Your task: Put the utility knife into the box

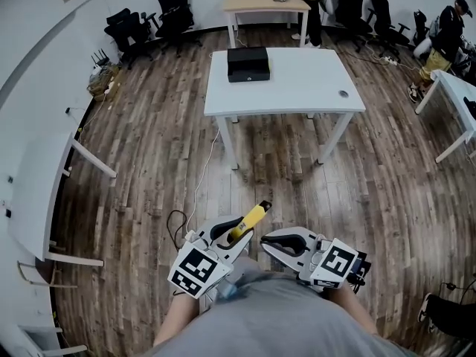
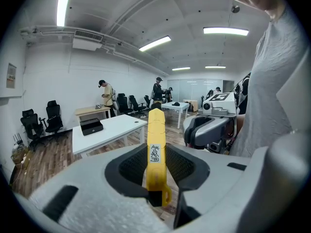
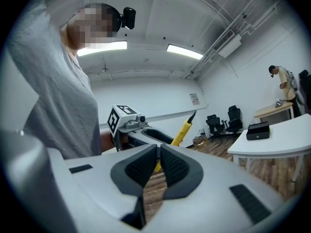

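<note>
Your left tool [image 2: 156, 165] clamps the yellow utility knife [image 2: 155, 144] by its tail, body jutting ahead; right tool [image 3: 159, 163] closed, empty. Box [image 1: 248, 64] sits on the surface [image 1: 312, 80] well ahead, so the knife could pivot or slip during the carry.
</note>
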The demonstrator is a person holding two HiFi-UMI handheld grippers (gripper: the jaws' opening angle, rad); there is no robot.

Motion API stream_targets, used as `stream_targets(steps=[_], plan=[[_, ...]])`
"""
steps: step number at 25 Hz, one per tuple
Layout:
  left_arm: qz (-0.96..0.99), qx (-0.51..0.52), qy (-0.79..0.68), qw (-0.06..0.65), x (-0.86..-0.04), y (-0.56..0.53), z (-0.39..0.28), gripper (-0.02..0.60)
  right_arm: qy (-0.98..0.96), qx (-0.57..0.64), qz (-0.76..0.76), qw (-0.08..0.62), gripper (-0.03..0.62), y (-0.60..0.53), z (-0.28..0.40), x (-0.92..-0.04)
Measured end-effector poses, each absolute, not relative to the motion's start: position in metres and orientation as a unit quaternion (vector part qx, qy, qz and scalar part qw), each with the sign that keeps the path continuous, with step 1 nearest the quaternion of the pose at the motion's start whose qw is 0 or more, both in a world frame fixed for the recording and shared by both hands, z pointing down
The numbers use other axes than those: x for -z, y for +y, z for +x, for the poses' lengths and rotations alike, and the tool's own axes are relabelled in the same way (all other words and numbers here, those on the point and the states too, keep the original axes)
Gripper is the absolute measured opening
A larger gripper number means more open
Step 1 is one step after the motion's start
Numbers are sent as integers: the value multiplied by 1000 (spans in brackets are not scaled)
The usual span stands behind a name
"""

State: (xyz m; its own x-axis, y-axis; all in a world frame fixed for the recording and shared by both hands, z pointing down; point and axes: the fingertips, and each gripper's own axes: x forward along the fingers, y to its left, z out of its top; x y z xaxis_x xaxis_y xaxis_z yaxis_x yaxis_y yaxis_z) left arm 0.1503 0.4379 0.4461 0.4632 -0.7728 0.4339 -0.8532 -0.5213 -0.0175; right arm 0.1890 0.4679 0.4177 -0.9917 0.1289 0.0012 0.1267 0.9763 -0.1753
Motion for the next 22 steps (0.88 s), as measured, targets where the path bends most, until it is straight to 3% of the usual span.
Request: stream_targets(steps=[22], plan=[[862,-197,-455,106,-436,307,25,126,-992,-116,-39,12,34,336,58,-419]])
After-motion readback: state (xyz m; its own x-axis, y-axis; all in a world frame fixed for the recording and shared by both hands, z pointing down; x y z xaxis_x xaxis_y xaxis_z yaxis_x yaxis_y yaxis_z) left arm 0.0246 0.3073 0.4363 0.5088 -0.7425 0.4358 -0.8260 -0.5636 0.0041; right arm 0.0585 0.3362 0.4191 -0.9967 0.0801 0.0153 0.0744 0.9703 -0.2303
